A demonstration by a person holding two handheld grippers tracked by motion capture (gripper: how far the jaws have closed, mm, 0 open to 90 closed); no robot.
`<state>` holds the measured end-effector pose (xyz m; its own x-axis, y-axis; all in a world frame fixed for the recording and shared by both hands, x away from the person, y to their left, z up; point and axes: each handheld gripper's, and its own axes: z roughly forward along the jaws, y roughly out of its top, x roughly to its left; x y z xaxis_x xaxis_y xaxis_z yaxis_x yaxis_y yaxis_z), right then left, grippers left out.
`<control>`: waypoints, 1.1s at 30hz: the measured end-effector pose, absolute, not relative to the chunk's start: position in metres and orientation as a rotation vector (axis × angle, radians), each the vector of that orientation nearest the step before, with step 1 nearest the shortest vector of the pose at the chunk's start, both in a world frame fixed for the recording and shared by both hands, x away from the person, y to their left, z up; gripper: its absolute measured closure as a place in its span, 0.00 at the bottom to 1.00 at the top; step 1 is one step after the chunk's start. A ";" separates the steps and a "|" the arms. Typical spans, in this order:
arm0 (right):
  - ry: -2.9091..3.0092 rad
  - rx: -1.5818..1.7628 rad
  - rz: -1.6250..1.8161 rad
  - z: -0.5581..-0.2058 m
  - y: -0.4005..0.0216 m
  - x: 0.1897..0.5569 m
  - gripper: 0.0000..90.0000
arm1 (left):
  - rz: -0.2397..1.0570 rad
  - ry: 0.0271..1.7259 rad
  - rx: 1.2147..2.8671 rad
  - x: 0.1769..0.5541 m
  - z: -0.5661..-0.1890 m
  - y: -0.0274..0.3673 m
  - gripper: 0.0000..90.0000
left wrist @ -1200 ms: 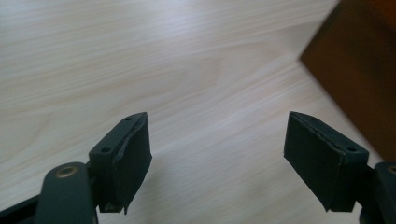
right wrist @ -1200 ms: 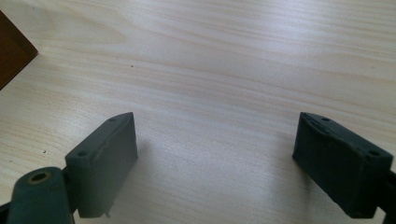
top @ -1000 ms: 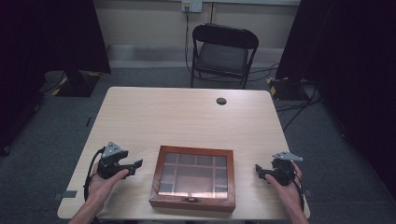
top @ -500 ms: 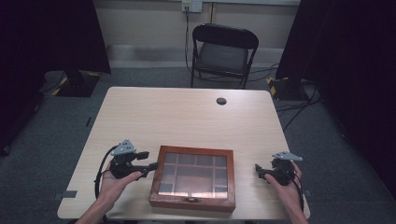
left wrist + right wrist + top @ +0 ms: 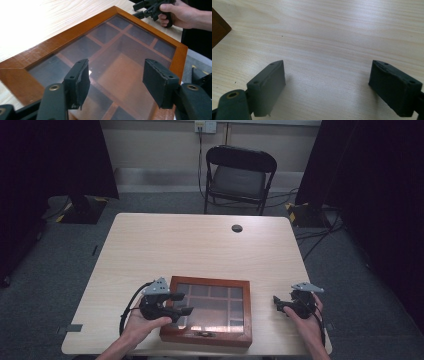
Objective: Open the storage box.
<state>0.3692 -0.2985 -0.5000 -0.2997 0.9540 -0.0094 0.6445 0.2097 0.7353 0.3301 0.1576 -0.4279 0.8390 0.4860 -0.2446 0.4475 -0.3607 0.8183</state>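
A brown wooden box [image 5: 210, 281] with a glass lid and several empty compartments lies shut near the table's front edge. My left gripper [image 5: 184, 303] hovers over the box's left edge and points right. Its jaws have just been closing a little and stand open, with nothing between them. In the left gripper view, the gripper [image 5: 116, 82] hangs above the glass, with the box frame [image 5: 62, 42] beyond. My right gripper [image 5: 276, 304] rests to the right of the box, apart from it, and points left. In the right gripper view, the gripper [image 5: 327, 85] is open over bare table.
The light wooden table [image 5: 200, 245] has a small black round cap [image 5: 237, 228] near its far edge. A black folding chair [image 5: 240, 175] stands behind the table. The box has a metal clasp [image 5: 204, 334] on its front side. The right hand's gripper [image 5: 147, 10] shows past the box's far corner.
My left gripper has moved right, from the bare table beside the box to above the box's left edge. The right gripper has stayed put.
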 end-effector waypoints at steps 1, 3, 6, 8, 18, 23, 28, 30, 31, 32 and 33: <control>2.023 1.478 0.878 -0.500 -0.299 0.369 0.14 | 0.008 0.660 2.006 0.327 -0.429 0.154 0.41; 2.023 1.478 0.878 -0.500 -0.299 0.369 0.14 | -0.006 0.640 2.013 0.325 -0.429 0.152 0.43; 2.023 1.478 0.878 -0.500 -0.299 0.369 0.14 | -0.088 0.564 2.037 0.317 -0.432 0.142 0.51; 2.023 1.478 0.878 -0.500 -0.299 0.369 0.14 | -0.104 0.547 2.038 0.316 -0.432 0.140 0.53; 2.023 1.478 0.878 -0.500 -0.299 0.369 0.14 | -0.192 0.408 2.114 0.309 -0.440 0.120 0.69; 2.023 1.479 0.878 -0.500 -0.299 0.369 0.14 | -0.205 0.407 2.133 0.311 -0.446 0.117 0.80; 2.023 1.479 0.878 -0.500 -0.299 0.369 0.14 | -0.203 0.379 2.134 0.307 -0.447 0.114 0.85; 2.023 1.479 0.879 -0.500 -0.299 0.369 0.14 | -0.186 0.370 2.143 0.306 -0.447 0.112 0.87; 2.023 1.479 0.879 -0.500 -0.299 0.369 0.14 | -0.186 0.370 2.143 0.306 -0.447 0.112 0.88; 2.023 1.478 0.878 -0.500 -0.299 0.369 0.14 | -0.175 0.361 2.146 0.306 -0.447 0.110 0.89; 2.023 1.478 0.878 -0.500 -0.299 0.369 0.14 | -0.177 0.360 2.152 0.306 -0.446 0.109 0.89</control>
<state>0.3692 -0.2986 -0.4999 -0.3003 0.9538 -0.0095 0.6446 0.2102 0.7351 0.3064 0.1095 -0.4463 0.9469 0.1899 -0.2595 0.3215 -0.5372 0.7798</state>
